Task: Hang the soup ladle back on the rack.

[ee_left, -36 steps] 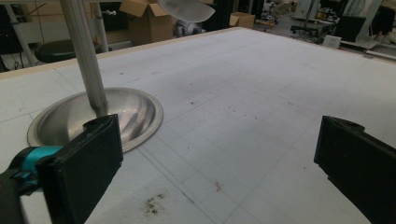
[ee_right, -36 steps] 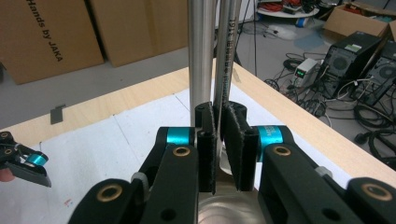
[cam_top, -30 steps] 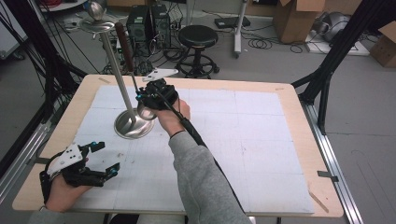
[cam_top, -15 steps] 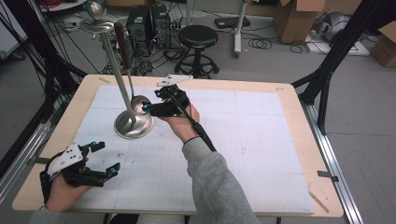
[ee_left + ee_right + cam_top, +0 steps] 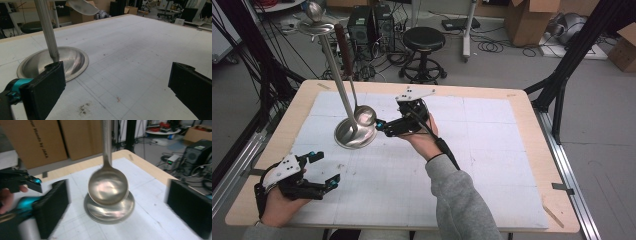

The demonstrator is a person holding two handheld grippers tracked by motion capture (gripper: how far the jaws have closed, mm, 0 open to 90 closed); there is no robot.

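Observation:
A steel stand with a round base (image 5: 348,139) and a slanting pole (image 5: 334,70) is at the table's left centre. A ladle hangs from the stand's top, its dark handle (image 5: 343,47) up and its bowl (image 5: 365,116) just above the base. My right gripper (image 5: 382,125) is open just right of the bowl and points at it. The right gripper view has the bowl (image 5: 108,186) between the wide jaws, untouched. My left gripper (image 5: 326,169) rests open near the front left corner, with the base (image 5: 53,62) ahead of it.
A white gridded mat (image 5: 492,150) covers the wooden table (image 5: 532,130). Behind the far edge are a black stool (image 5: 423,40), computer towers (image 5: 372,25) and cardboard boxes (image 5: 527,20). Black frame legs (image 5: 562,85) stand at the right.
My right gripper has drawn back to the right and slightly nearer, away from the stand's pole, and now faces the ladle bowl. The left gripper has not moved.

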